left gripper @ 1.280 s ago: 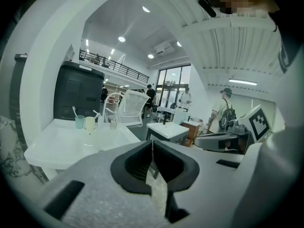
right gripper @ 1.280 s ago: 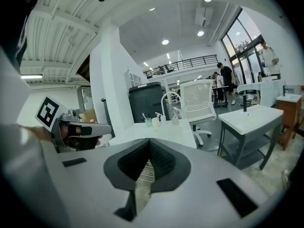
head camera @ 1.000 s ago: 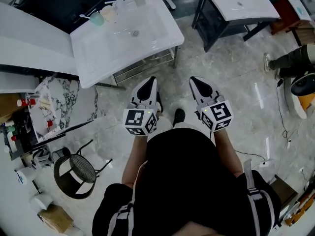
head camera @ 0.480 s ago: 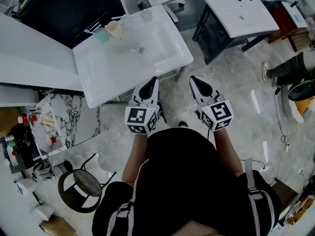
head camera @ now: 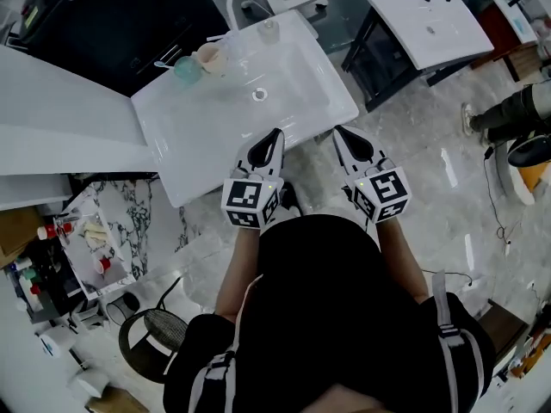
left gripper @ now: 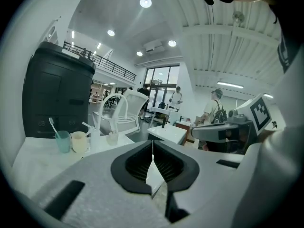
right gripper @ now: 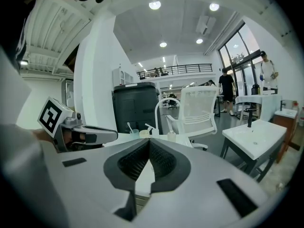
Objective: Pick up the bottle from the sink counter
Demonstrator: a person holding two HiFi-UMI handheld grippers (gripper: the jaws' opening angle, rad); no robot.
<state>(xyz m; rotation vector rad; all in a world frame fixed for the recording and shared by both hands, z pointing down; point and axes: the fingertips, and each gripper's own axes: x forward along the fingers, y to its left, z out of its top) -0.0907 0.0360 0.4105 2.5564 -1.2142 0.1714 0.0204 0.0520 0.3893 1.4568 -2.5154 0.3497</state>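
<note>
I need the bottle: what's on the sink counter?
Along the sink counter's far edge: a teal cup with a toothbrush, a cream cup, a clear pump bottle and a small glass. The left gripper covers a bit of the near edge.

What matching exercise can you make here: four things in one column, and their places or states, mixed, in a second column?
Things:
1. teal cup
2. drain
3. left claw
4. second sink

Places or states:
a. shut, nothing in it
b. in the basin of the sink counter
c. holds a toothbrush
d. upper right in the head view, across the floor

Pairs: 1-c, 2-b, 3-a, 4-d.
</note>
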